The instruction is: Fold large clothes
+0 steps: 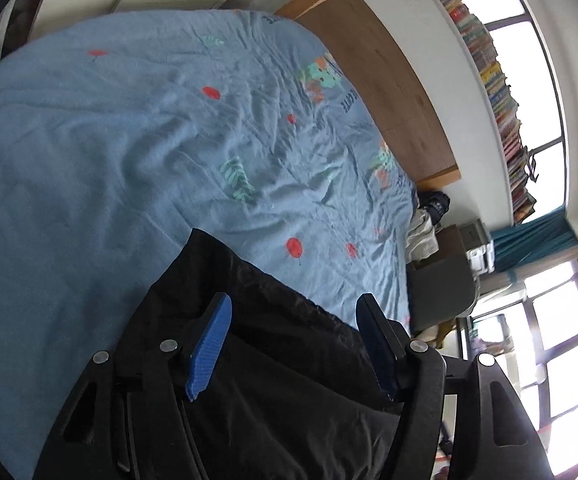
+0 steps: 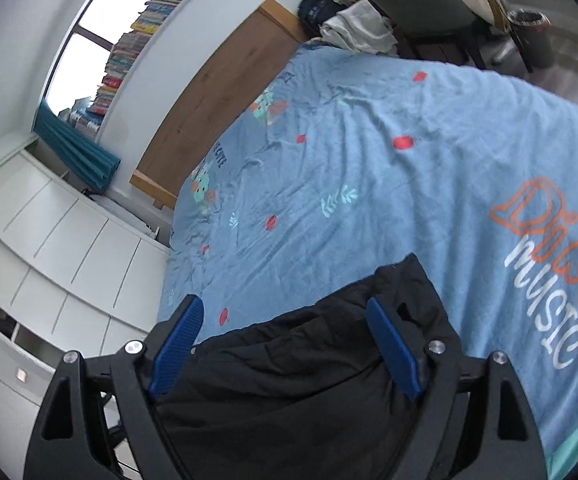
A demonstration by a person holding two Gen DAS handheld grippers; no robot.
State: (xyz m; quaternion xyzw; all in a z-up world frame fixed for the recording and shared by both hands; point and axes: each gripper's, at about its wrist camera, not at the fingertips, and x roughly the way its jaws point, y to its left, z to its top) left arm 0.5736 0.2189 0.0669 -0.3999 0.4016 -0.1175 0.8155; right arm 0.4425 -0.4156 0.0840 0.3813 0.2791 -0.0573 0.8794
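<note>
A black, slightly shiny garment (image 1: 273, 344) lies on a blue printed bedspread (image 1: 129, 140). My left gripper (image 1: 293, 308) is open, its blue fingers (image 1: 209, 344) spread over the garment's edge, with nothing held. In the right wrist view the same black garment (image 2: 309, 356) lies bunched on the bedspread (image 2: 389, 180). My right gripper (image 2: 283, 312) is open above it, with blue fingers (image 2: 393, 344) either side of the cloth. A corner of the garment (image 2: 409, 272) reaches past the fingertips.
A wooden headboard (image 1: 389, 80) runs along the bed's far side under a shelf of books (image 1: 489, 80). A chair with clothes (image 2: 369, 24) stands at the bed's corner. White cabinets (image 2: 49, 240) line the wall beside the bed. Windows (image 1: 561, 340) are to the right.
</note>
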